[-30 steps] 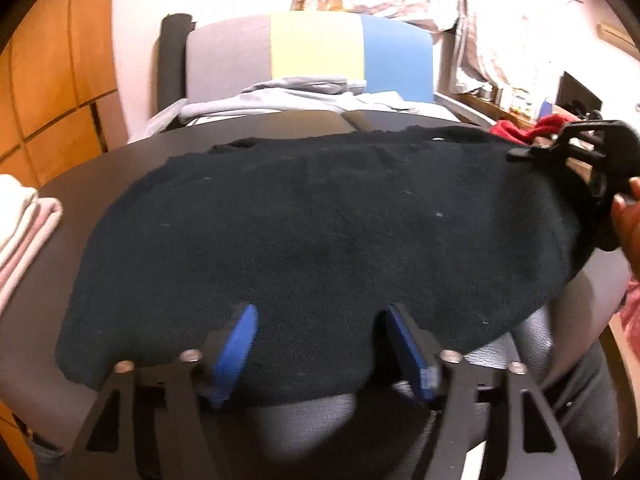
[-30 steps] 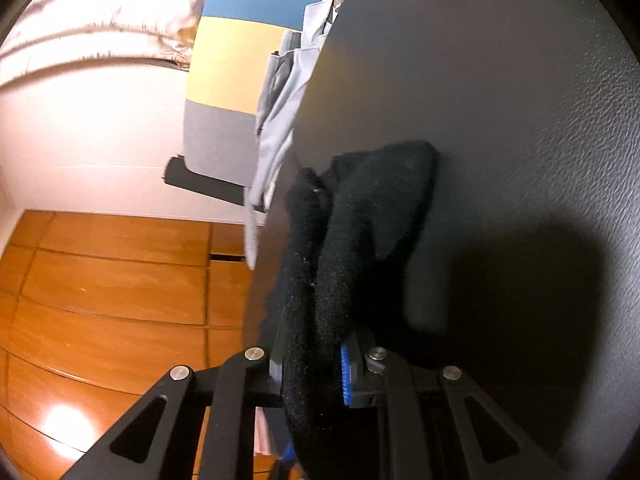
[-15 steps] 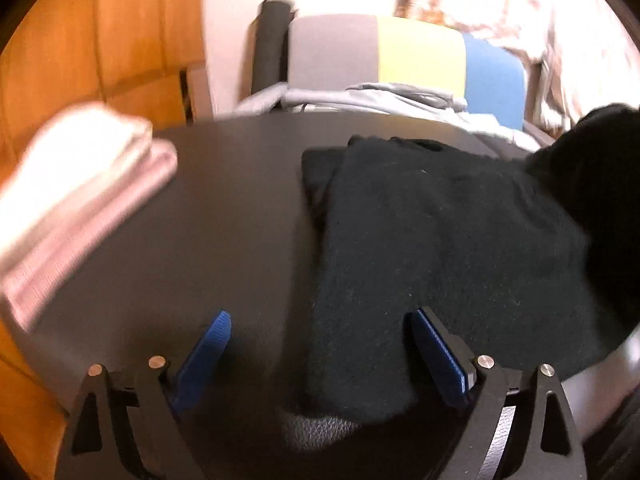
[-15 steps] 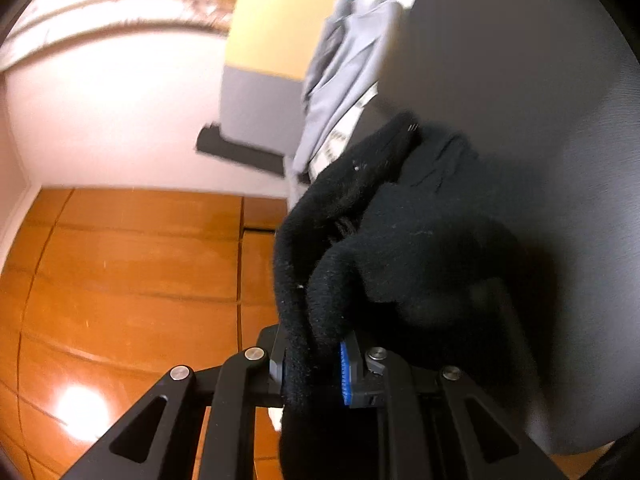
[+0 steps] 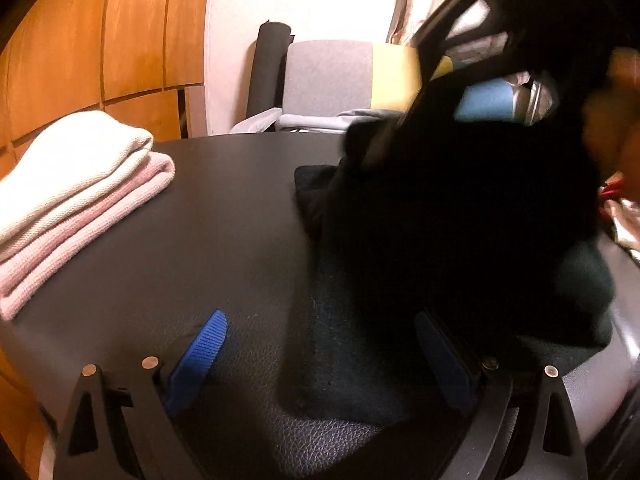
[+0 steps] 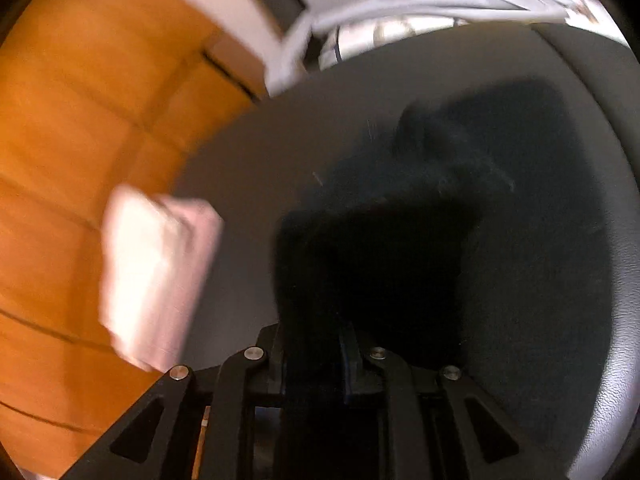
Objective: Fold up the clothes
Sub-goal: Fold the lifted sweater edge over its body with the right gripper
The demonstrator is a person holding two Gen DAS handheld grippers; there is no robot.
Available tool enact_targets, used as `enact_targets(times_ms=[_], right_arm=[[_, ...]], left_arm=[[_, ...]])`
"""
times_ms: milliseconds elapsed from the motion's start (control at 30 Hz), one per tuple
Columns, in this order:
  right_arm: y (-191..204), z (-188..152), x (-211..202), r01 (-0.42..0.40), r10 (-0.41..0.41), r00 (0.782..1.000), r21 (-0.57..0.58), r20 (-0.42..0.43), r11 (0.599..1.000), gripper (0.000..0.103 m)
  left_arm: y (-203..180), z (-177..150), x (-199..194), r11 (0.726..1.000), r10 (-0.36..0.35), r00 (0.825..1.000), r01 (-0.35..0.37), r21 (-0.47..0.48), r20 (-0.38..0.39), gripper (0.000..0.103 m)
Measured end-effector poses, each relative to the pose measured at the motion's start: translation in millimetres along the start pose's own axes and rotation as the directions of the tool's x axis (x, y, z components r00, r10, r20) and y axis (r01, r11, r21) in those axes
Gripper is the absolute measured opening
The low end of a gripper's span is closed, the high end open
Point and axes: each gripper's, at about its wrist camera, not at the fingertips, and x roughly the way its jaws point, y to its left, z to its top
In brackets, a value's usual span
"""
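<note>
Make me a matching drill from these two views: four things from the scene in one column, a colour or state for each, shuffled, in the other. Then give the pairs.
Things:
1. black garment
2. folded stack
3. left gripper
4. table

States:
A. white and pink, lying at the table's left edge
B. dark leather-textured top
C. jaws wide apart, pressing on nothing
D. one end pinched in the right gripper, the rest on the table

Pairs: 1-D, 2-A, 3-C, 4-B
</note>
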Motion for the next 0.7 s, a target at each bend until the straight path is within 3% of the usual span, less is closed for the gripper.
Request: enact_targets(times_ms=[67,167,300,367,433,533,633,700], right_arm=[[12,-11,9,0.070,-0.069,0.998,-0.075,0.013,0.995,0.027],[32,-17,-2,0.088,-0.089,0.996,-0.181,0.002,0.980,0.034],[27,-37,-51,-0.028,0.039,0.998,-0.219,0.045,0.975,0.034],[9,-56,-86,-0.107,0.132,0.985,-0.199,0.115,0.974,0.034],[-5,-78,-110,-0.123,0.152,0.971,-0.160,0.183,0.979,0.034],[-50,-103,-137,-0.114,0.127,0.964,-0.068,0.233,0.991,0.034],[-81,-112,-128,-0.097,0.091,0.970,0.016,0.226,0.995,0.035],[-94,-117,-123,-0.124,0.110,0.970,0.053,0.219,0.991,0.036]], left_arm=[[-1,-1,-2,1.000,-0.013,1.000,0.013,-0.002,0.008,0.098],[0,-2,-4,1.000,-0.025,1.000,0.025,-0.009,0.014,0.098],[3,-2,-6,0.999,-0.047,0.999,0.047,-0.012,0.019,0.098],[5,-2,-11,0.998,-0.050,0.999,0.051,-0.023,0.019,0.098],[11,-2,-18,0.997,-0.059,0.998,0.060,-0.049,0.016,0.098],[30,1,-36,0.987,-0.085,0.996,0.087,-0.132,0.024,0.098],[47,7,-64,0.972,-0.103,0.993,0.114,-0.204,0.064,0.097],[47,18,-78,0.969,-0.138,0.988,0.149,-0.198,0.068,0.098]])
